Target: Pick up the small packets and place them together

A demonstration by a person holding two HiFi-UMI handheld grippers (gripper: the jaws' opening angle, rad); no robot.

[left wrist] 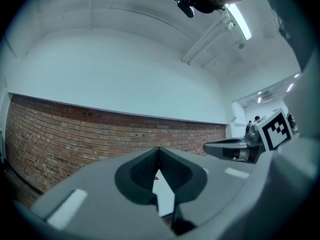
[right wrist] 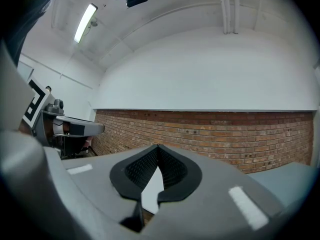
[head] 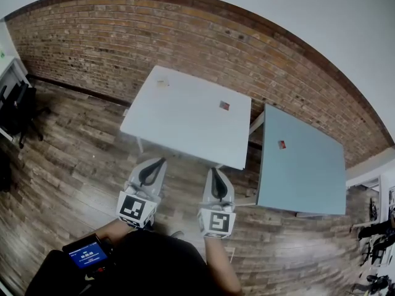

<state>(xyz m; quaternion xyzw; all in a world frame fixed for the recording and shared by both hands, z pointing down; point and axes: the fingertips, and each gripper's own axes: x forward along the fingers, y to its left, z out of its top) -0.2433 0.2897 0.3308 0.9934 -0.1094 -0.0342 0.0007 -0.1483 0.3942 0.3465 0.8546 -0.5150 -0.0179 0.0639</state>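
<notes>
as both point level, l tongs [head: 163, 160], r tongs [head: 214, 170] closed, empty.

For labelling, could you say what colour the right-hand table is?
Table: pale blue-grey, clearest in head view.

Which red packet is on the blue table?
The right-hand packet, alone on the blue table; the other red packet lies on the white table.

Two tables stand side by side before the brick wall [head: 111, 48], the left table [head: 185, 134] just beside the right table [head: 308, 177]. On the left table: corner packet [head: 162, 83] at far left, second packet [head: 224, 105] toward the right edge. On the right table: third packet [head: 281, 144] near its left edge. Left gripper [head: 162, 161] and right gripper [head: 214, 171] sit side by side over the floor [head: 74, 165], on the near side of the left table.
</notes>
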